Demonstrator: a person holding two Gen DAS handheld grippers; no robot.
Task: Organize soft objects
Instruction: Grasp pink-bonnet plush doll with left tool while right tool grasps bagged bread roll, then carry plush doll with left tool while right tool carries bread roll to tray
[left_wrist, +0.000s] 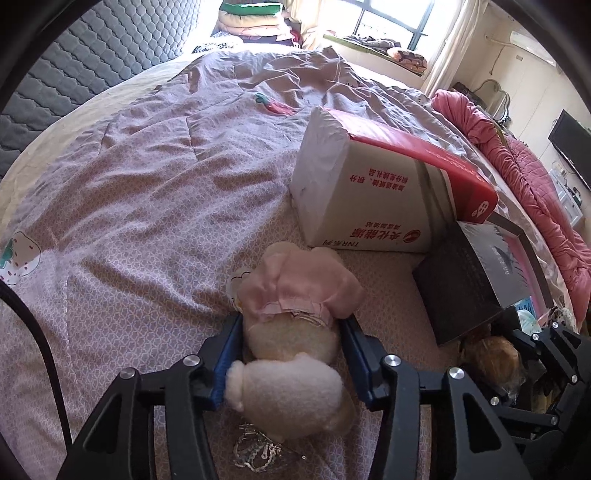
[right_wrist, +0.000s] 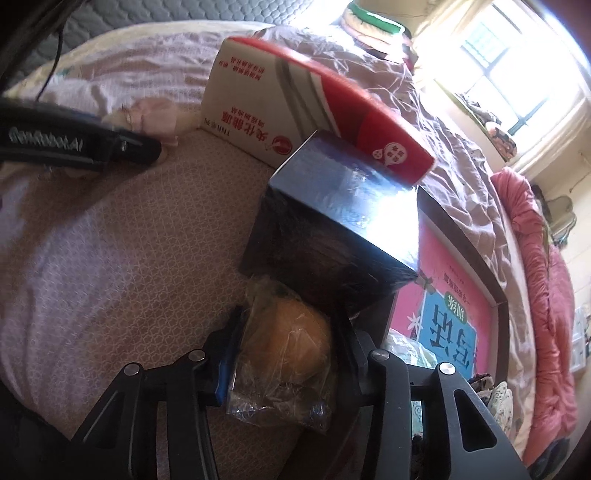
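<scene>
Plush toy (left_wrist: 291, 332) compresses readily, so left gripper (left_wrist: 291, 332) clamps its midsection; right gripper (right_wrist: 284, 339) pinches film-wrapped orange soft item (right_wrist: 284, 339), slippery; grip centrally.

Both wrist cameras look steeply down, close over the bed (left_wrist: 147, 184), sharing the red-and-white box (left_wrist: 369, 192) and black box (right_wrist: 332, 229).

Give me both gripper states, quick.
Left gripper: closed on the plush toy.
Right gripper: closed on the bagged orange item.
</scene>
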